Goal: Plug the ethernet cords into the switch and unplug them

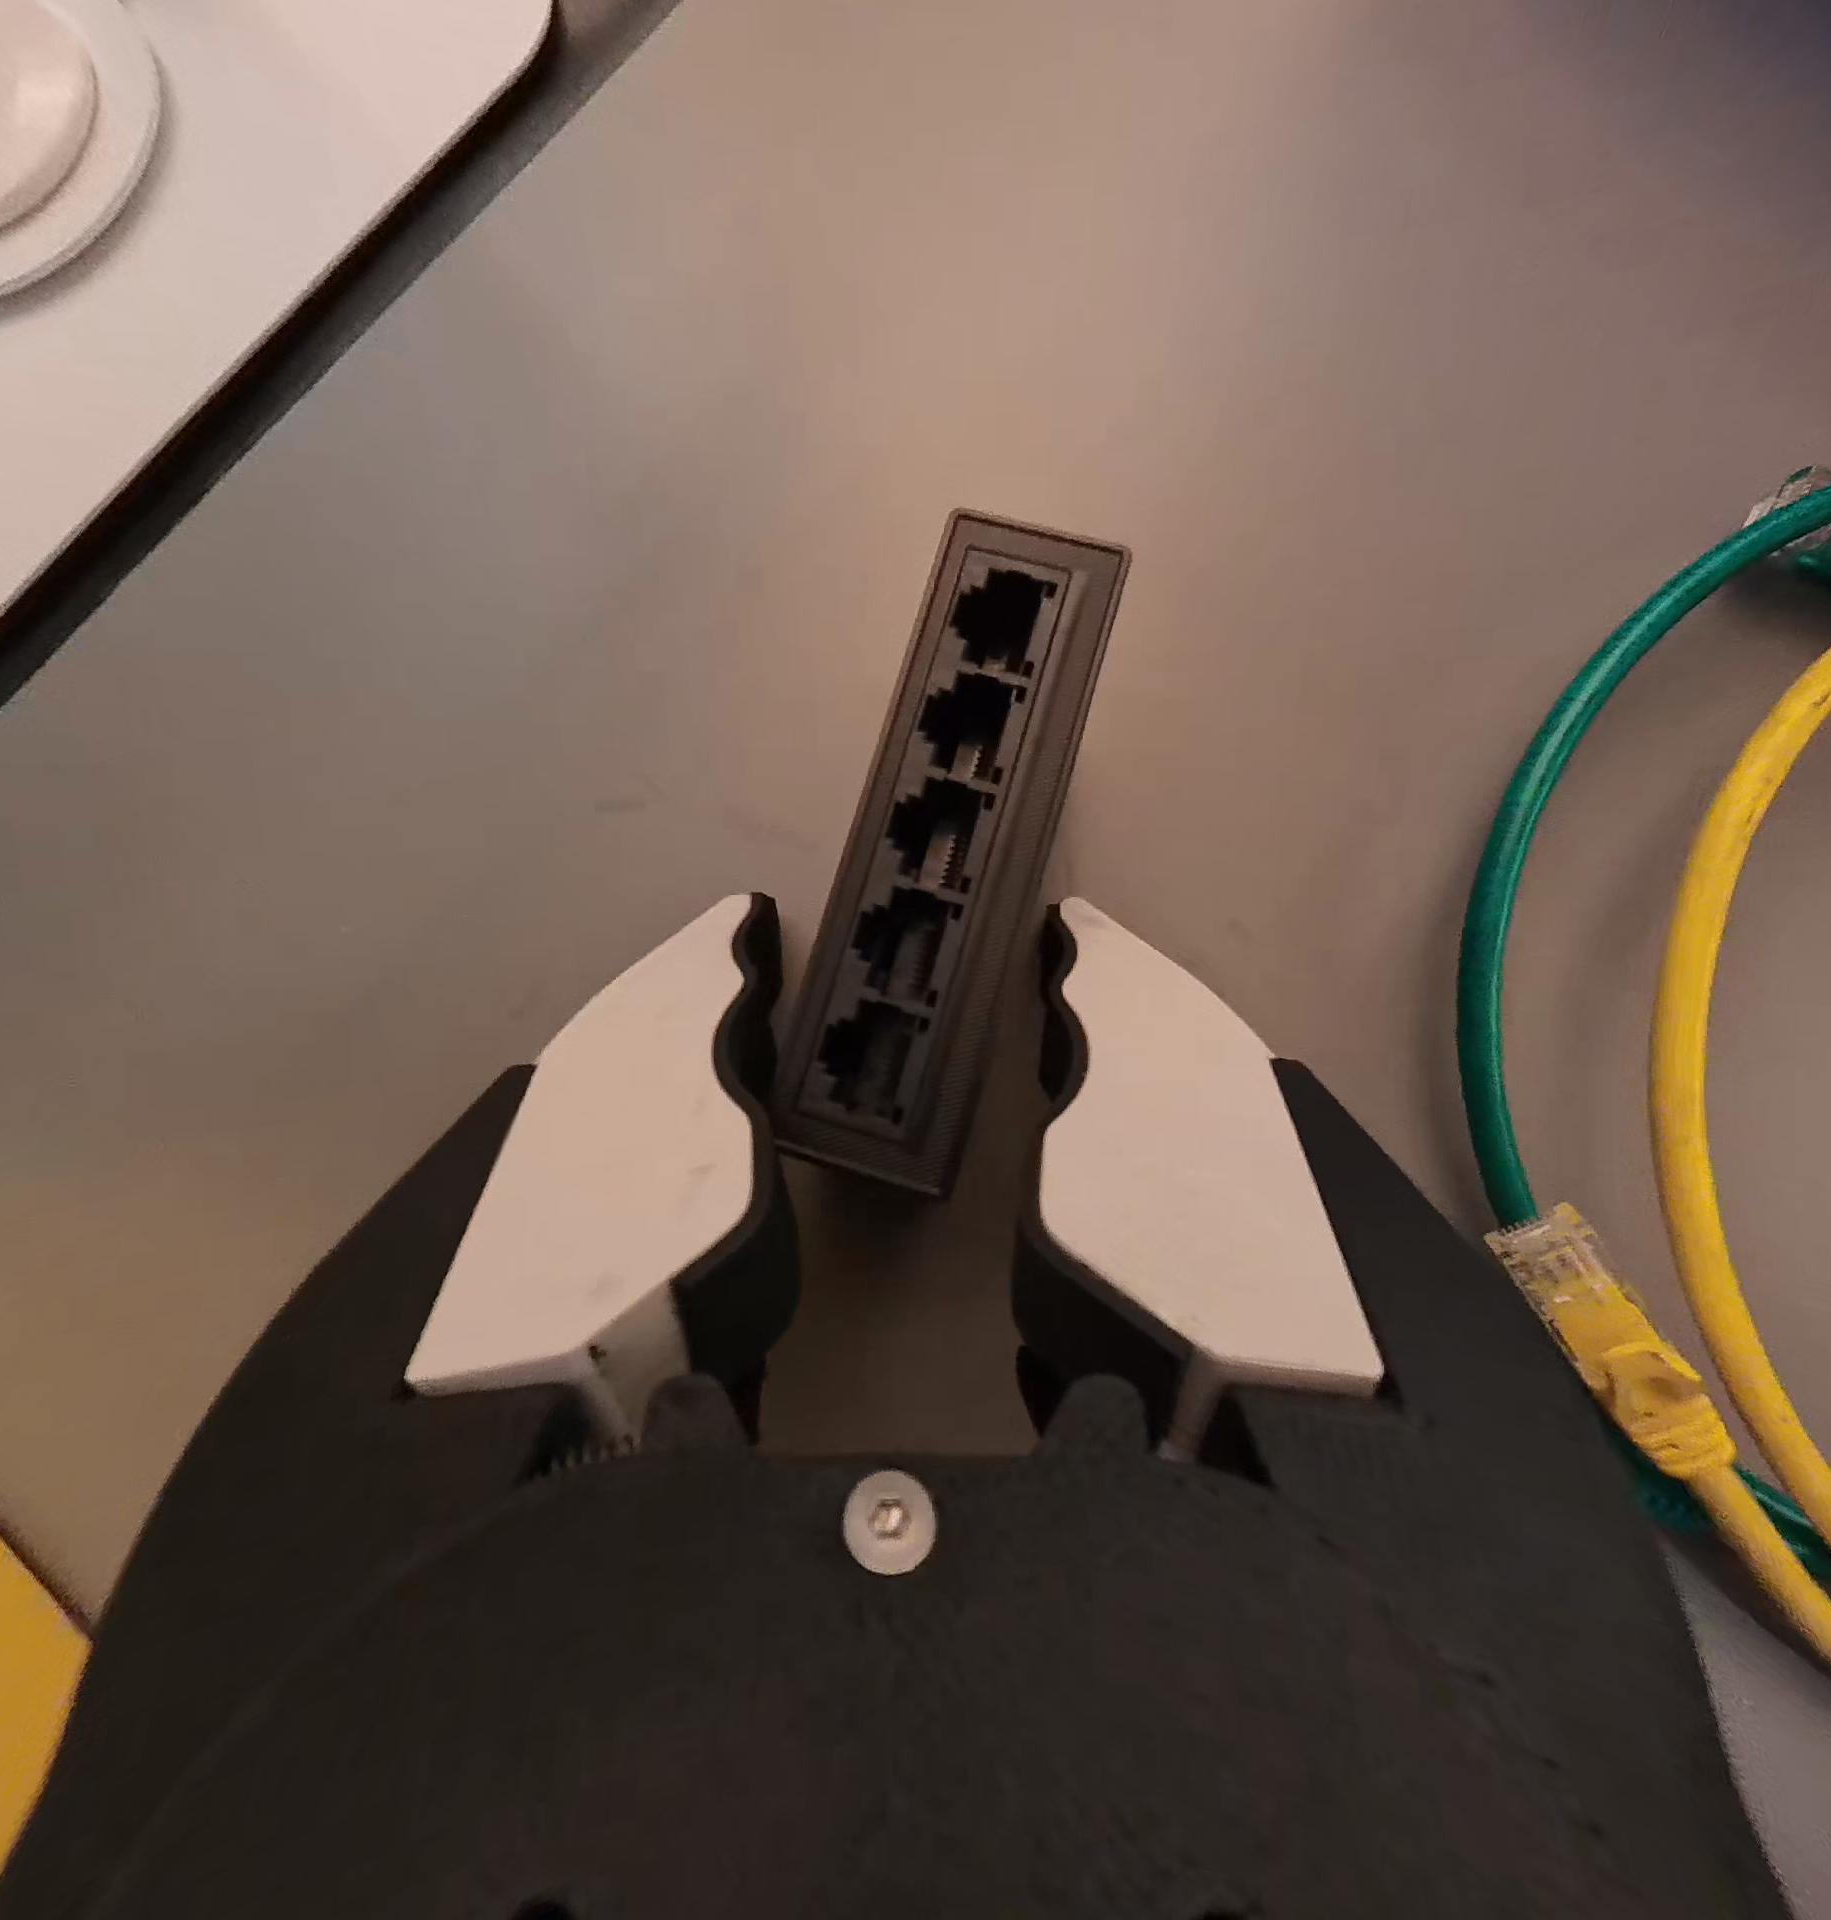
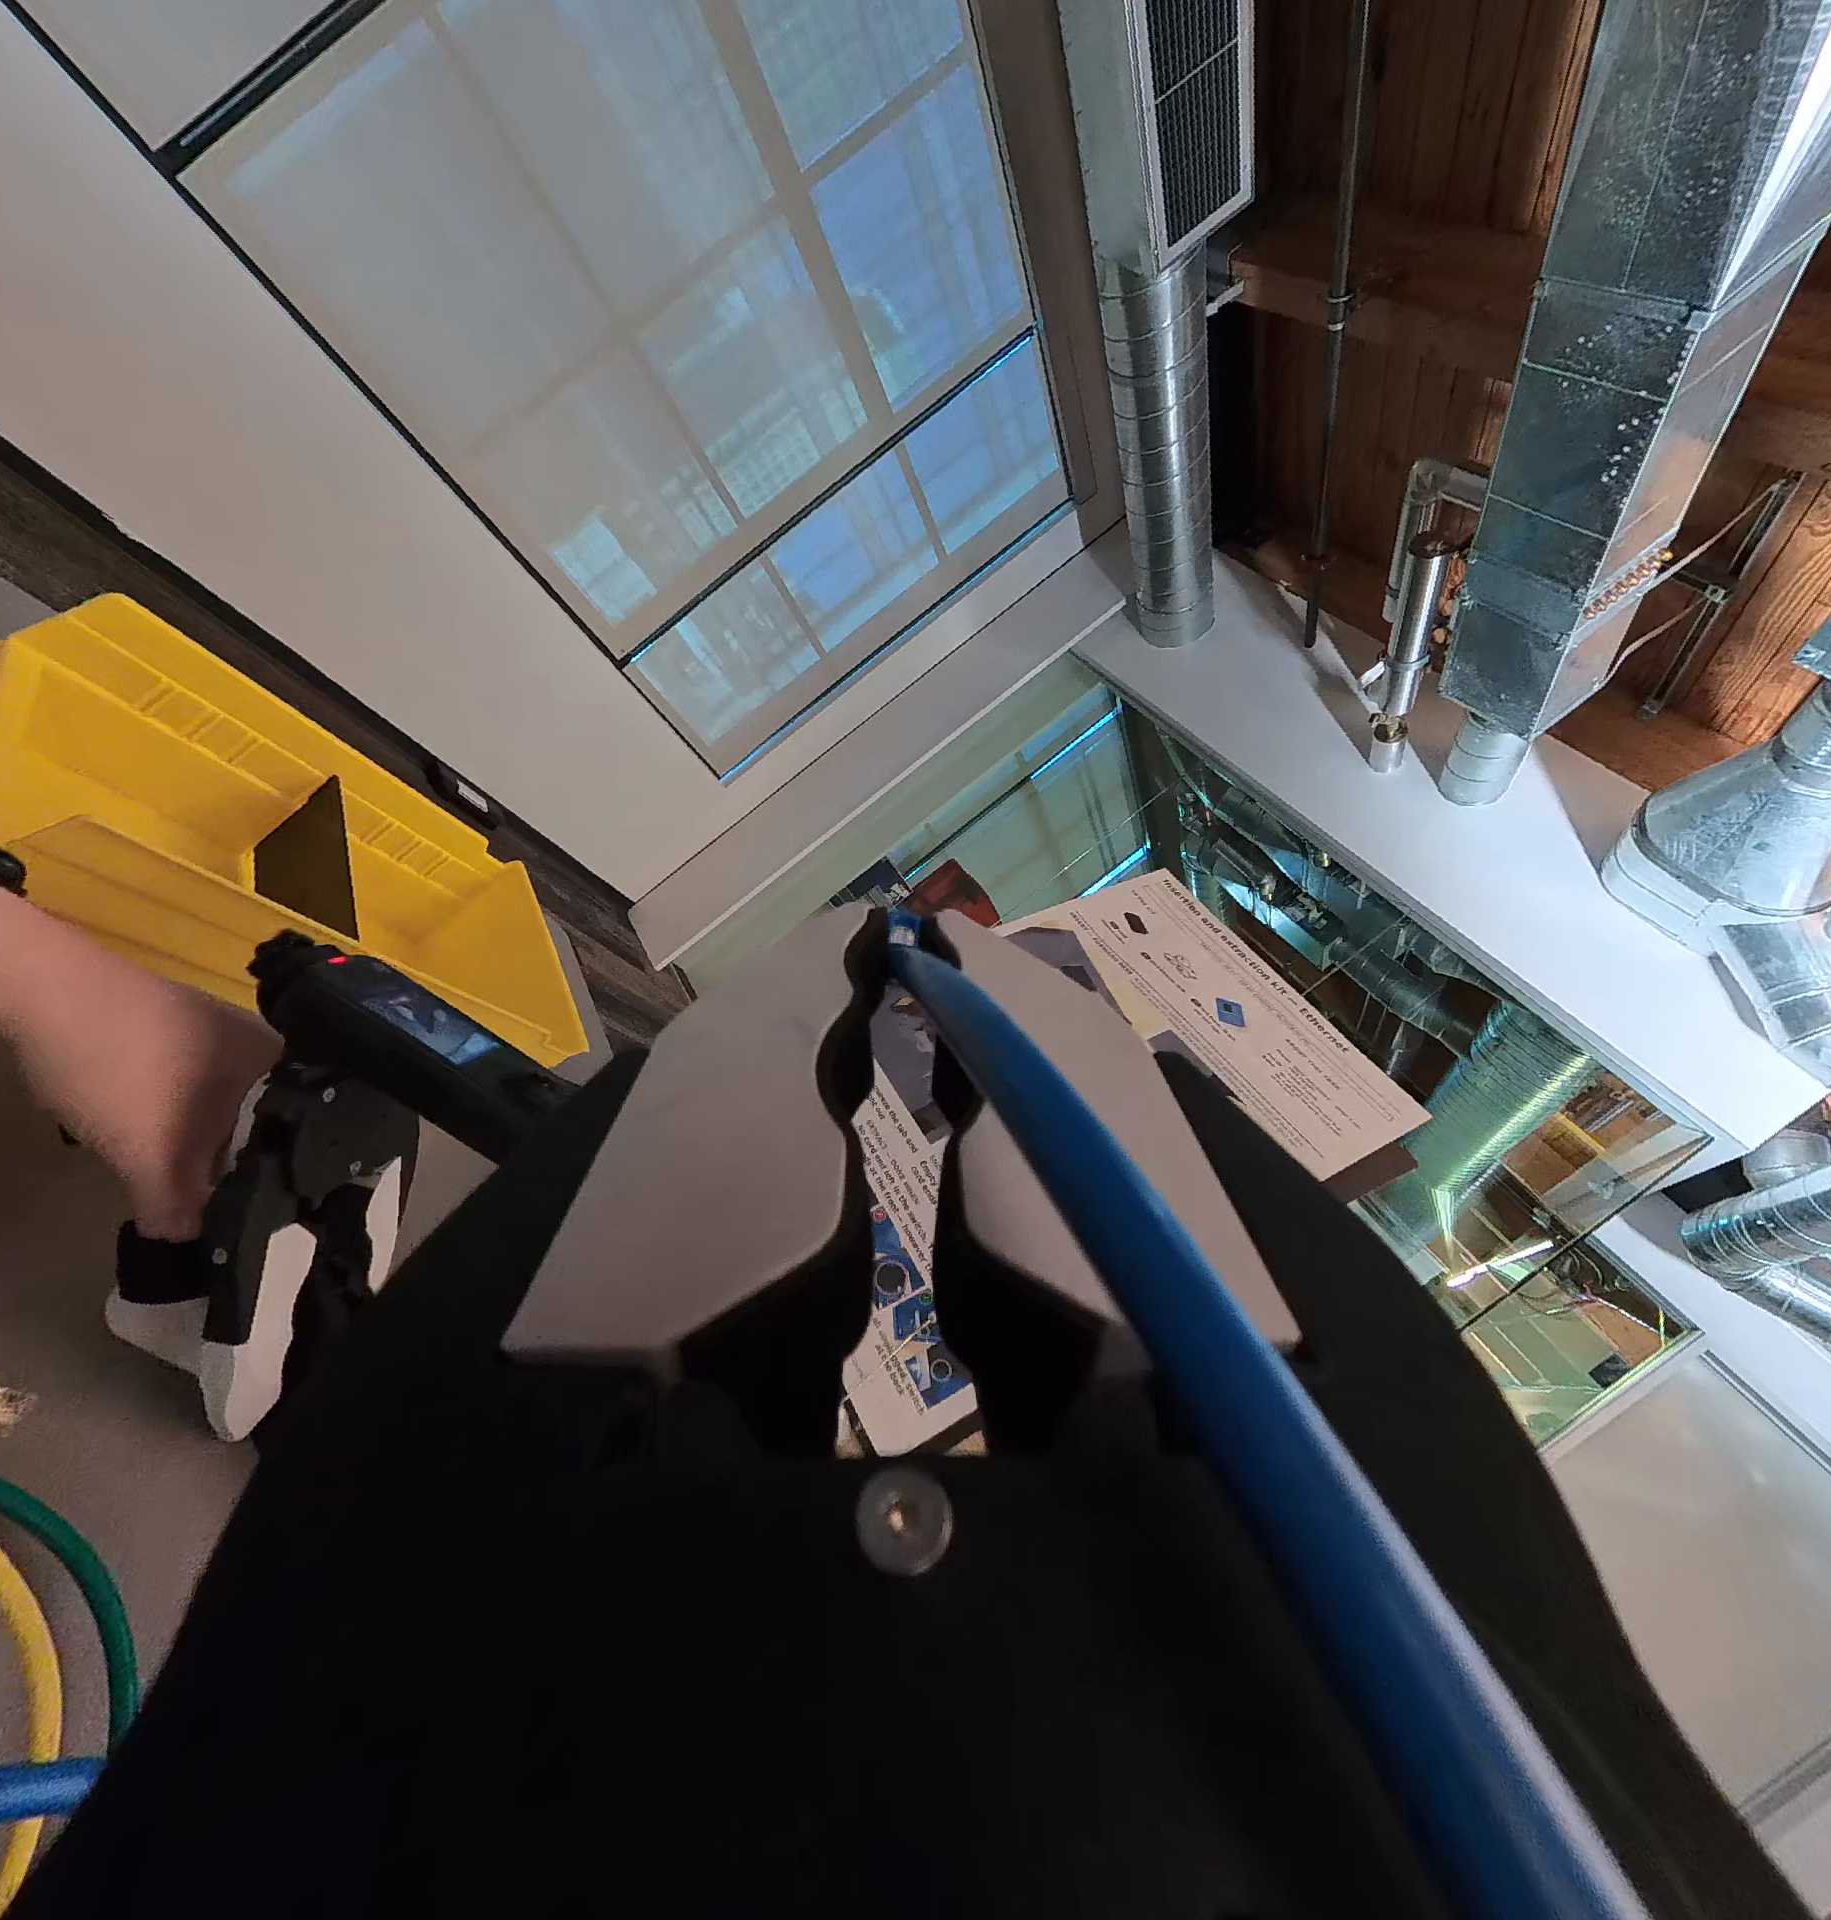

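Left gripper (image 1: 909, 1023) is reaching down over the grey table (image 1: 475, 675) in the left wrist view, its two white-and-black fingers spread apart on either side of the near end of the black switch (image 1: 958, 852). One finger is touching or nearly touching the switch's side, while a gap is showing at the other, so nothing is being clamped. The switch is lying with its row of five ports facing the camera, and every port is sitting empty. To its right, well apart, a green cord (image 1: 1513, 883) and a yellow cord (image 1: 1700, 935) are curving across the table, the yellow plug (image 1: 1555, 1278) resting loose near the gripper's body. A white tray (image 1: 298, 187) is occupying the upper left corner, with a pale round dish resting on it. In the right wrist view, the right gripper (image 2: 906, 935) is pointing up toward a window and ceiling ducts, its fingertips pinching a blue cord (image 2: 1150, 1226) right behind the plug, with the cable trailing back over one finger. At left, a hand (image 2: 90, 1081) is holding the other gripper above the table, and a yellow bin (image 2: 194, 748) is standing behind it; I cannot tell what it contains. Printed sheets (image 2: 1254, 1029) are showing beyond the fingers.
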`<state>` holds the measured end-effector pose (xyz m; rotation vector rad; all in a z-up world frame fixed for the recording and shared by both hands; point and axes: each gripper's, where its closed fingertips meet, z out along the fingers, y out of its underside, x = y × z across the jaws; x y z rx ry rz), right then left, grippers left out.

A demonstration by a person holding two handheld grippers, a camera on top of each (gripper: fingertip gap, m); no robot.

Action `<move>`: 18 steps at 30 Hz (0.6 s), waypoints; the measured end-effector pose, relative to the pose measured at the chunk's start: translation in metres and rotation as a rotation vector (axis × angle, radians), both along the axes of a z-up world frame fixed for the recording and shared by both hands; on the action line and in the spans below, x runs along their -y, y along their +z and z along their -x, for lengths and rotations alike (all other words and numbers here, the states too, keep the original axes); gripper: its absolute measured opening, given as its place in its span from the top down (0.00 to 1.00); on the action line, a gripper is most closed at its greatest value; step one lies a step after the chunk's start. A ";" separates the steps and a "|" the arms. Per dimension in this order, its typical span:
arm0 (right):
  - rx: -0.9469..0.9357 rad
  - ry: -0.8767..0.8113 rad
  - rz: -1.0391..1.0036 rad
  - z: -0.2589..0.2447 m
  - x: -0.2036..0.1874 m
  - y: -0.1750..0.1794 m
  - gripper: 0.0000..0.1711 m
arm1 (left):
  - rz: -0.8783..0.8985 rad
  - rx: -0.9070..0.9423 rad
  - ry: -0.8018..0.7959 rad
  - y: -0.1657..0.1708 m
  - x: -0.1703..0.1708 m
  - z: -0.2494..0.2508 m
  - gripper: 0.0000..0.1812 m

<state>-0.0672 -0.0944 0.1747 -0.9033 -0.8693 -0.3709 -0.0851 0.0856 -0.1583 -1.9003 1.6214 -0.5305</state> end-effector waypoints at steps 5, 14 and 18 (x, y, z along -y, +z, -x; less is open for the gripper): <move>0.000 -0.003 0.004 -0.002 -0.001 -0.001 0.96 | 0.033 0.098 -0.005 -0.001 0.003 -0.003 0.73; 0.011 -0.010 0.020 0.000 -0.006 -0.005 0.96 | 0.036 0.108 -0.054 0.000 0.009 -0.008 0.82; 0.019 -0.023 0.036 0.001 -0.012 -0.010 0.96 | -0.082 0.117 -0.057 0.006 0.003 -0.016 0.83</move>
